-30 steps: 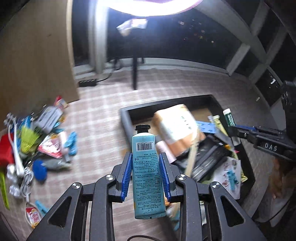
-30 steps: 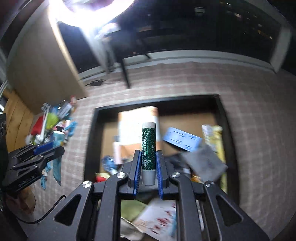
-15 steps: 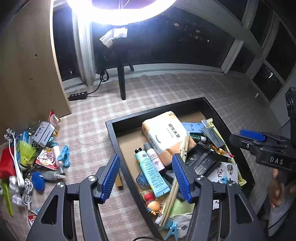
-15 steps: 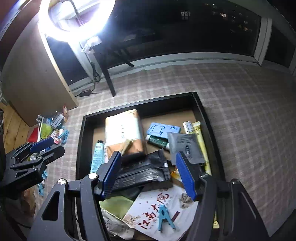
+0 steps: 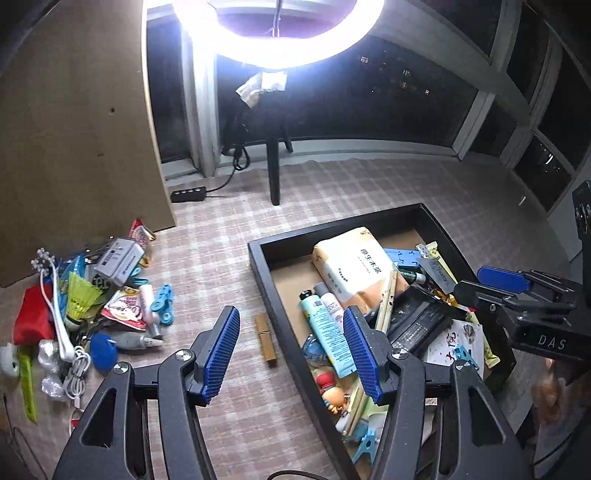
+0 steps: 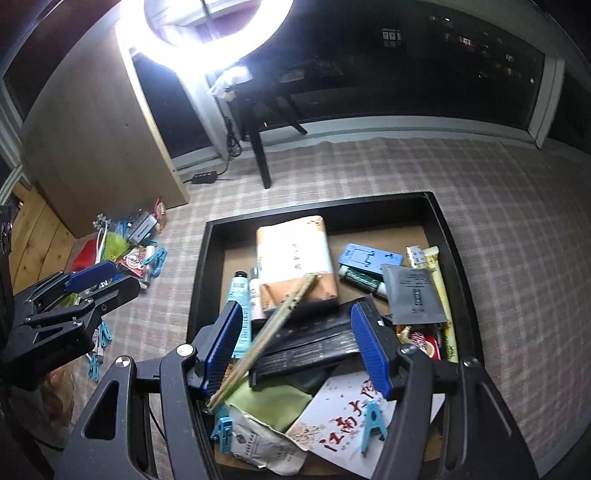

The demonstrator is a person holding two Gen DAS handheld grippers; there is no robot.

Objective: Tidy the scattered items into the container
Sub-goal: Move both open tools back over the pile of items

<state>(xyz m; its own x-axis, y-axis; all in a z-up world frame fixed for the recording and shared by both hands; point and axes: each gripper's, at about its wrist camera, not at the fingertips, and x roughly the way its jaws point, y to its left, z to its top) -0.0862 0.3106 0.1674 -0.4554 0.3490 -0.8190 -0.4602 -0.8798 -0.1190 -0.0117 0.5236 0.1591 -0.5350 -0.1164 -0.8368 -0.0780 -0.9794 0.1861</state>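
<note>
The black tray (image 5: 266, 280) (image 6: 199, 280) sits on the checked floor, filled with several items. A light blue tube (image 5: 325, 332) (image 6: 240, 291) lies by its left wall, next to a tissue pack (image 5: 354, 266). A green lip-balm stick (image 6: 360, 278) lies beside a blue holder. My left gripper (image 5: 291, 317) is open and empty above the tray's left rim. My right gripper (image 6: 297, 314) is open and empty over the tray's near half. The scattered pile (image 5: 92, 295) (image 6: 136, 251) lies to the left. A gold stick (image 5: 265, 341) lies on the floor beside the tray.
A wooden panel (image 5: 74, 129) stands behind the pile. A black stool leg (image 5: 273, 173) and a power strip (image 5: 188, 194) sit on the floor beyond the tray. A ring light (image 5: 277, 33) glares overhead. A person's hand (image 5: 546, 391) shows at the lower right.
Both grippers opened and let go. The blue tube and the green stick now lie in the tray. Both grippers have drawn up and back from it.
</note>
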